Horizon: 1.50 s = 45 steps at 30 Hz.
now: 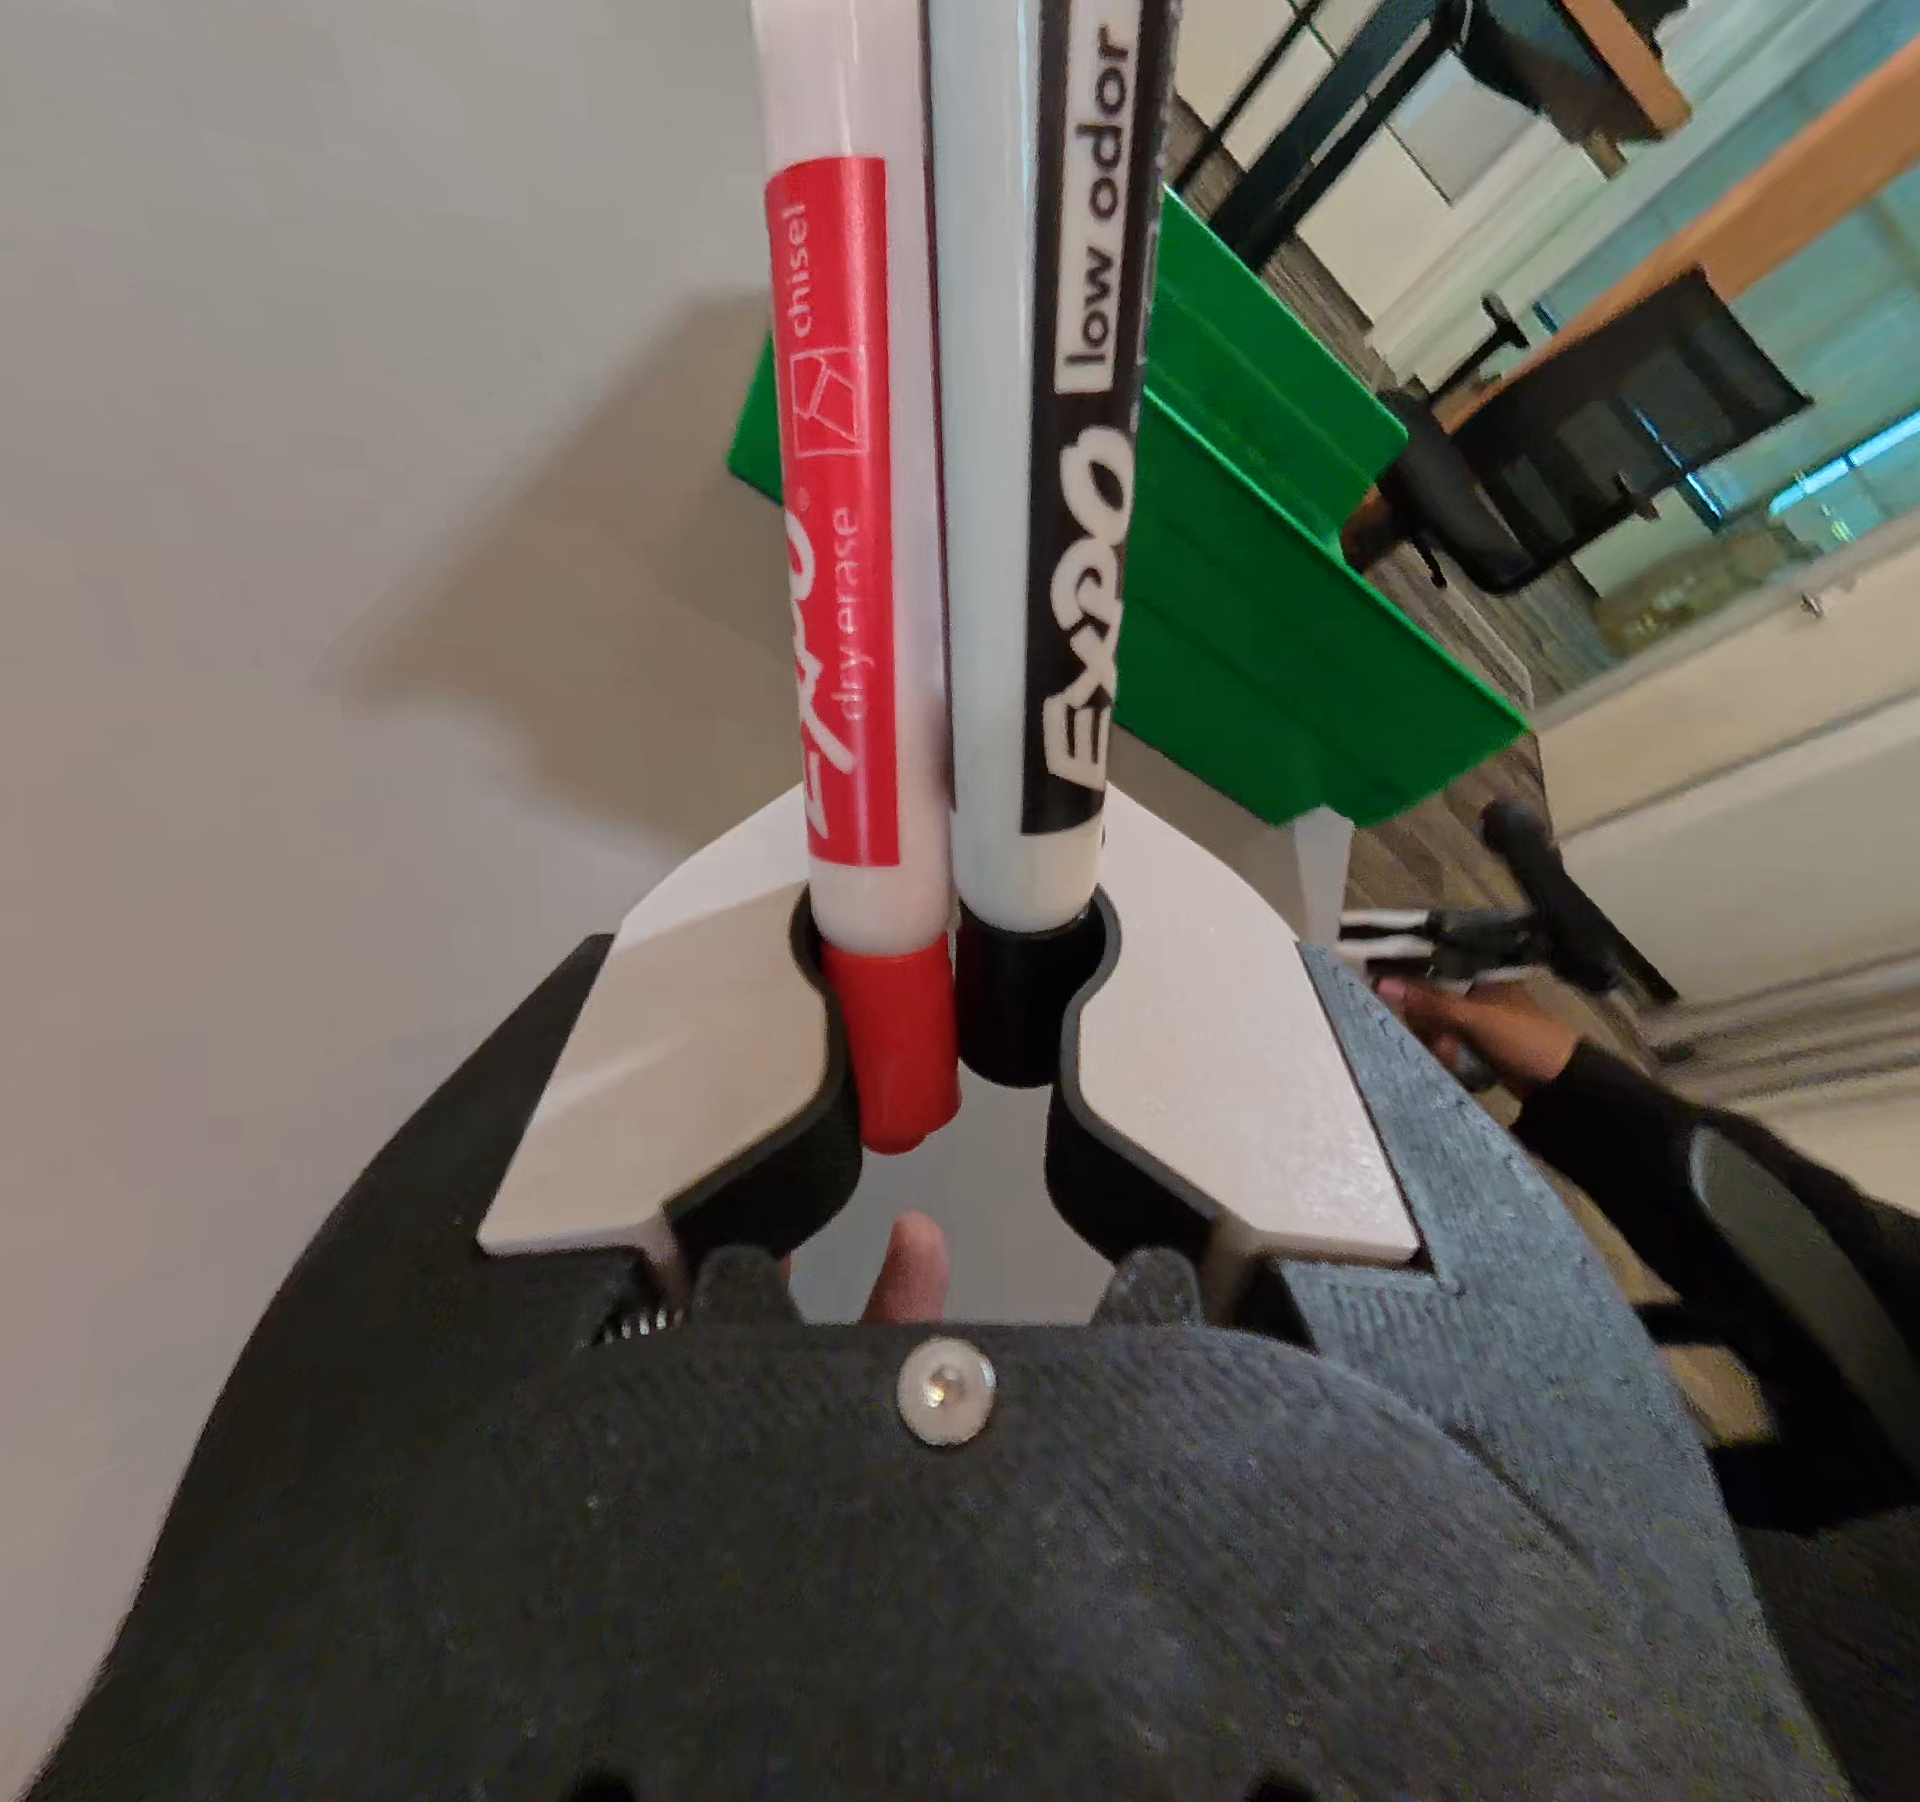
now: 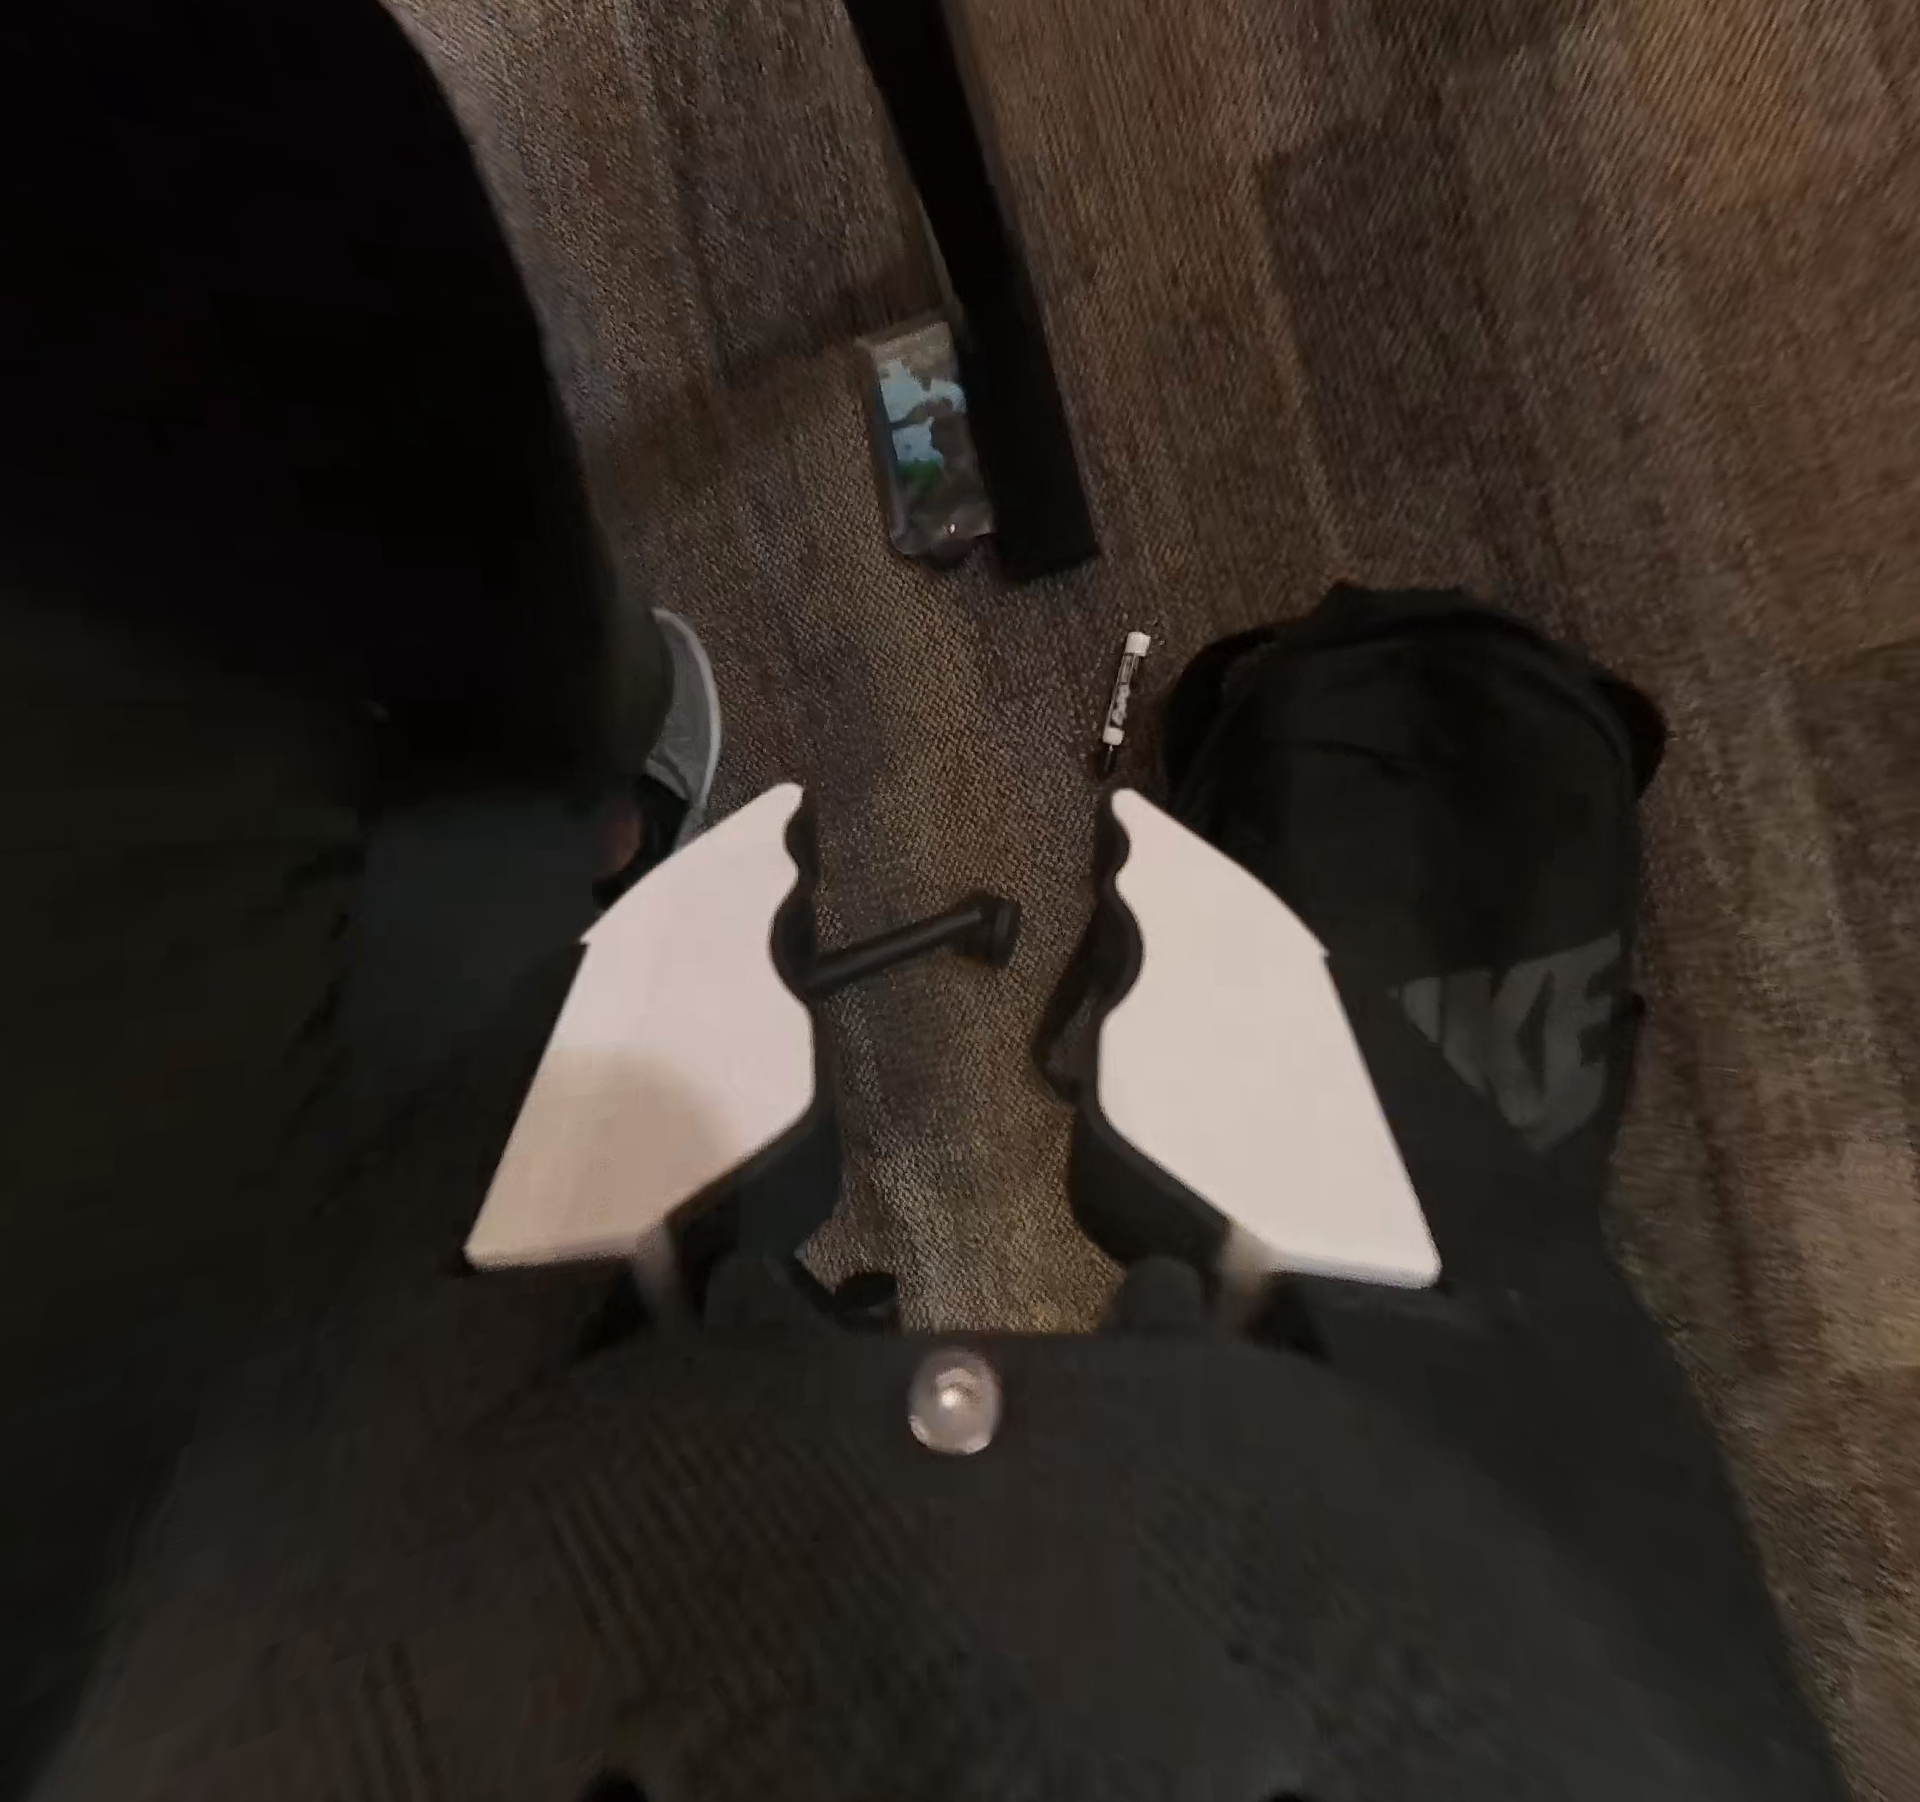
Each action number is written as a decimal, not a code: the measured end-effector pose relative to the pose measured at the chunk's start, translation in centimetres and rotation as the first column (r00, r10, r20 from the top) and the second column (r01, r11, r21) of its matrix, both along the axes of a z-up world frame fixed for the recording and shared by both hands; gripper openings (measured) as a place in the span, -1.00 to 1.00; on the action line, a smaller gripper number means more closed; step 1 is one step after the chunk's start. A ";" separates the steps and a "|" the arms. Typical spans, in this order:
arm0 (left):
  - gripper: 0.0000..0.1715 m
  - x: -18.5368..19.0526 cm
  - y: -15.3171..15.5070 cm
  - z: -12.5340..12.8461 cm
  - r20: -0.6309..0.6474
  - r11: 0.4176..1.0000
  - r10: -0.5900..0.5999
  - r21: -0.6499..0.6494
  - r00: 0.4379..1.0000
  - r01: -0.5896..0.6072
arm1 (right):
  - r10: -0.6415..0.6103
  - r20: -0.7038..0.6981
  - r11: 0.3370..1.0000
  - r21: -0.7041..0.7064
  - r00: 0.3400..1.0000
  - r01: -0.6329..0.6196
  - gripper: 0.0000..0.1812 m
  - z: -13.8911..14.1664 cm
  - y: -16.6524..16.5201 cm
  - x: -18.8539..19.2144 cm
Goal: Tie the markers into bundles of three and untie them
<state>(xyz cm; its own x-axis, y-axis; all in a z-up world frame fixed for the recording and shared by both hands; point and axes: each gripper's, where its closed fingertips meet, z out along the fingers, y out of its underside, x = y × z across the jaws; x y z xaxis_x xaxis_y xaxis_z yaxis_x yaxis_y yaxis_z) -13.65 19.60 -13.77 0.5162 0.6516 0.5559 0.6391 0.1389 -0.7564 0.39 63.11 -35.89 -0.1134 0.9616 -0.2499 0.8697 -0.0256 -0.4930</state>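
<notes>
Two markers — a red marker (image 1: 868,547) and a black marker (image 1: 1049,422) — are pinched side by side in the left gripper (image 1: 951,921), near a green tray (image 1: 1268,630); the right gripper (image 2: 951,807) hangs spread and empty over carpet (image 2: 1351,298), where a third marker (image 2: 1122,703) lies.

Left claw (image 1: 951,942): black, coarse-textured printed body, two white flat-faced fingers (image 1: 686,1056) with black scalloped inner edges, one silver screw (image 1: 945,1391) at centre. Right claw (image 2: 951,921): identical build, same white fingers, same central screw (image 2: 952,1397). Person wears a black sleeve (image 1: 1621,1129).
</notes>
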 end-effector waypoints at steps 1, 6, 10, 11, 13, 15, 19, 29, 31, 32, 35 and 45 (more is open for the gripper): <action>-0.54 -0.5 -0.3 0.0 -0.003 1.000 0.023 -0.001 1.000 -0.023 | -0.008 0.016 1.000 -0.006 1.000 0.008 -0.43 -2.9 0.4 -0.1; -0.54 -2.1 -0.4 -1.2 0.052 0.998 0.056 0.025 0.997 -0.057 | 0.115 0.108 0.986 0.112 0.988 -0.127 -0.53 -19.2 1.7 0.2; -0.54 -3.6 -0.2 -2.0 0.117 0.990 0.082 0.106 0.990 -0.095 | 0.320 0.134 0.900 0.265 0.938 -0.345 -0.66 -30.9 1.4 -1.8; -0.54 -3.9 -0.1 -2.1 0.138 0.985 0.092 0.132 0.986 -0.110 | 0.339 0.156 0.888 0.274 0.928 -0.370 -0.66 -33.5 1.0 -2.3; -0.54 -4.6 -0.2 -2.3 0.175 0.977 0.113 0.160 0.978 -0.142 | 0.330 0.194 0.889 0.264 0.924 -0.373 -0.65 -37.9 -0.3 -3.4; -0.54 -5.5 -0.8 -2.4 0.188 0.970 0.163 0.152 0.969 -0.192 | 0.302 0.215 0.898 0.262 0.929 -0.353 -0.63 -41.5 -1.6 -4.8; -0.54 -7.6 -1.8 -1.7 0.208 0.951 0.238 0.150 0.949 -0.271 | 0.156 0.235 0.927 0.300 0.959 -0.224 -0.63 -47.0 -2.4 -7.3; -0.54 -10.7 1.3 -0.1 0.117 0.989 0.143 0.021 0.983 -0.146 | -0.231 0.429 0.902 0.430 0.873 0.027 -0.66 -54.8 -2.3 -5.3; -0.54 -10.6 1.5 -0.4 0.127 0.991 0.136 0.000 0.983 -0.137 | -0.231 0.425 0.892 0.453 0.875 0.016 -0.68 -55.1 -1.8 -5.0; -0.54 -10.5 1.6 -0.5 0.121 0.991 0.135 -0.006 0.983 -0.135 | -0.228 0.421 0.889 0.458 0.878 0.011 -0.69 -55.1 -1.4 -5.0; -0.54 -10.4 1.9 -0.5 0.129 0.992 0.126 0.014 0.984 -0.129 | -0.204 0.417 0.909 0.418 0.886 0.012 -0.65 -55.2 -0.9 -5.5; -0.54 -9.9 2.7 1.2 0.096 0.993 0.083 0.071 0.992 -0.090 | -0.166 0.463 0.975 0.208 0.871 0.075 -0.81 -52.9 -1.3 -5.4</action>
<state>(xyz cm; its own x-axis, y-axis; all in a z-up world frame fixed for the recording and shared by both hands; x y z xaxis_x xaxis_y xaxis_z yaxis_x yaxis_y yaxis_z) -23.51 22.28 -12.60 0.4040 0.6464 0.6473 0.6889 0.2506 -0.6802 -5.04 61.85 -88.78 0.0951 0.9932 -0.0673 0.9949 -0.0972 -0.0274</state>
